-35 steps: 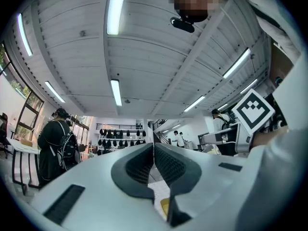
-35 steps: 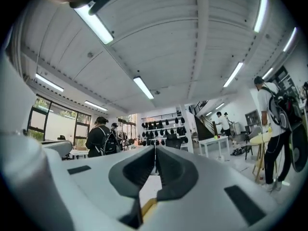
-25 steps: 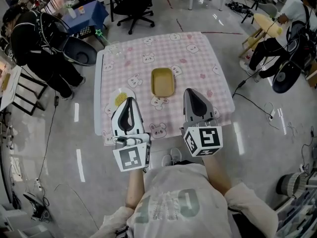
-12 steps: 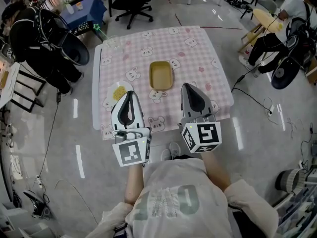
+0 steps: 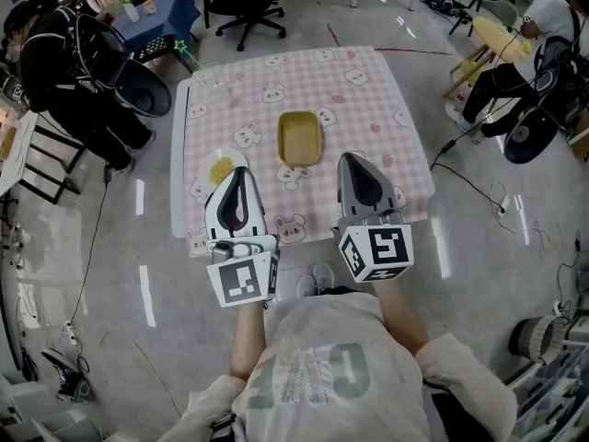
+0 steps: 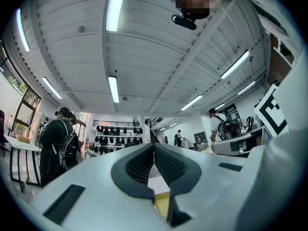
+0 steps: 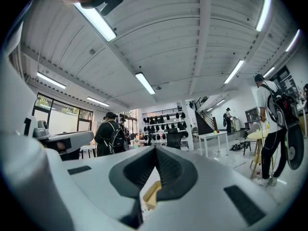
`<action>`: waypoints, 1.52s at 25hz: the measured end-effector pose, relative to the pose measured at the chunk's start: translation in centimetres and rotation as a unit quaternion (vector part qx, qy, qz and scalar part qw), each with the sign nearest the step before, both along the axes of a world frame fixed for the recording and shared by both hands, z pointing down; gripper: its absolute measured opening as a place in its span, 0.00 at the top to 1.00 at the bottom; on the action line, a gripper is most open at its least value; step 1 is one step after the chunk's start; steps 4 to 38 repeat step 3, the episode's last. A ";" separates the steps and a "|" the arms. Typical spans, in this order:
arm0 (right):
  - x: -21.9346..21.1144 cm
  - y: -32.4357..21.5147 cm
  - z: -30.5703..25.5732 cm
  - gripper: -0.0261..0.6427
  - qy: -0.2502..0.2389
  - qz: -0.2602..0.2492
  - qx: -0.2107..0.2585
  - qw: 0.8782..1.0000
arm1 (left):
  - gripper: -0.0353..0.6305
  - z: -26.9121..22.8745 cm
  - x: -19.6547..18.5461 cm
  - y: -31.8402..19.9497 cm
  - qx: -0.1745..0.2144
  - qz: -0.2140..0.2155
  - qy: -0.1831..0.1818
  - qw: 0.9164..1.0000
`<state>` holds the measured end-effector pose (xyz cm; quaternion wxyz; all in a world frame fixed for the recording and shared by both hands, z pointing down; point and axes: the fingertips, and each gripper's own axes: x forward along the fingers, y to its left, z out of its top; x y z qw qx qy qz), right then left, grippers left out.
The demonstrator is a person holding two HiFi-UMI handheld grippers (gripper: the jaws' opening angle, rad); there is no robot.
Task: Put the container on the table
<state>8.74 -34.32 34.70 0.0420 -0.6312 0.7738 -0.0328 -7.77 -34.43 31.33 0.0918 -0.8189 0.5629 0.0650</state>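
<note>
A tan, open rectangular container (image 5: 300, 139) rests on the table with the pink checked cloth (image 5: 368, 99), near its middle. My left gripper (image 5: 237, 175) hovers over the table's near left part, jaws shut and empty, its tip beside a white plate (image 5: 219, 167). My right gripper (image 5: 354, 159) hovers over the near right part, also shut with nothing in it, just right of and nearer than the container. A sliver of the container (image 7: 151, 192) shows below the shut jaws in the right gripper view. Both grippers (image 6: 154, 146) (image 7: 155, 148) point roughly level across the room.
The white plate carries some yellow food. A person in black (image 5: 64, 72) stands left of the table and a black office chair (image 5: 248, 7) stands beyond it. Another person (image 5: 515, 72) sits at the right, with a cable (image 5: 469, 187) on the floor.
Both grippers stay where they were, shut. The container and plate have not moved; only the head view has shifted a little.
</note>
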 end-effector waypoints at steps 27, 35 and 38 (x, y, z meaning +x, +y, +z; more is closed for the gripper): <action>0.2 0.3 0.0 0.92 0.002 -0.001 -0.001 1.000 | 0.90 -0.2 0.4 0.3 0.002 0.001 0.005 1.000; 0.2 0.3 0.0 0.92 0.002 -0.001 -0.001 1.000 | 0.90 -0.2 0.4 0.3 0.002 0.001 0.005 1.000; 0.2 0.3 0.0 0.92 0.002 -0.001 -0.001 1.000 | 0.90 -0.2 0.4 0.3 0.002 0.001 0.005 1.000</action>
